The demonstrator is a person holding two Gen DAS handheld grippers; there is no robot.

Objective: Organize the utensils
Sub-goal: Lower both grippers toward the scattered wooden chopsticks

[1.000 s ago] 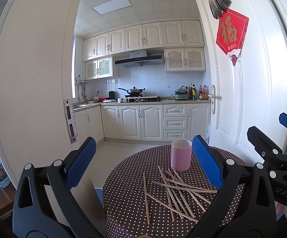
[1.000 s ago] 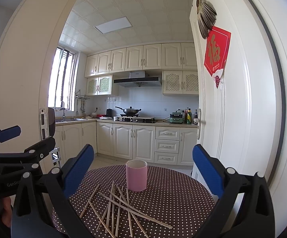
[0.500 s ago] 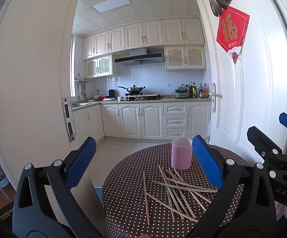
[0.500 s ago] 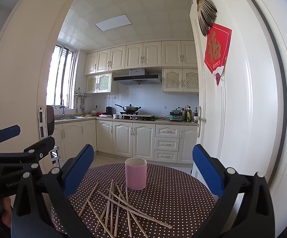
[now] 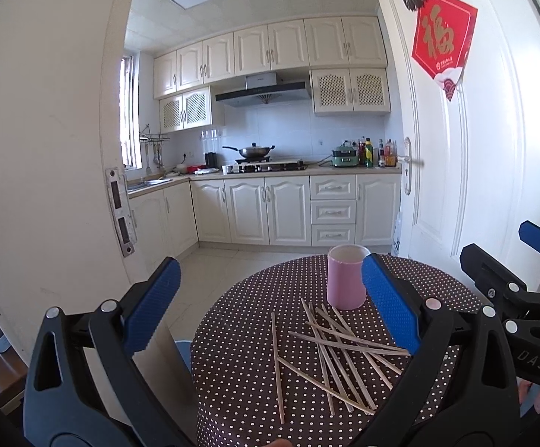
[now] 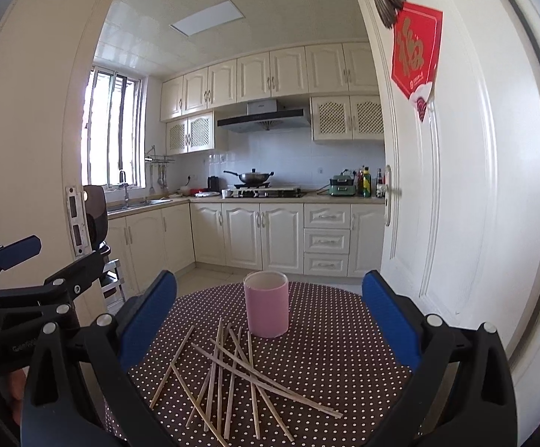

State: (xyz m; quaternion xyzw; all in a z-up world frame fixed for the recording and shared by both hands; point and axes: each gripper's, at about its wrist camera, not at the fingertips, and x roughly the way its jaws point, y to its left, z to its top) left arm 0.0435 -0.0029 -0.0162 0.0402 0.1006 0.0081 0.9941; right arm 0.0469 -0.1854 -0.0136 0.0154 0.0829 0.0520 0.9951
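Jaws on both grippers wide apart, nothing held: left gripper [image 5: 270,309] and right gripper [image 6: 270,320] both hover above the near edge of the counter [image 6: 344,335], a round one with a dotted brown cloth. Chopsticks [image 6: 232,372] lie loose in a crossed pile on the cloth, flat, several overlapping; pile sits just in front of the pink cup [image 6: 266,305], which stands upright and looks empty from here. In the left view the same chopsticks [image 5: 329,354] fan out right of centre, one stray stick apart on the left, cup [image 5: 345,277] behind them. Sticks likely light, stiff, thin, prone to roll or skid on cloth; overlaps mean lifting one may drag others. Best pinch near mid-length of a top stick, across its width. Cup probably light, may tip if bumped. Kitchen units behind, door on the right.
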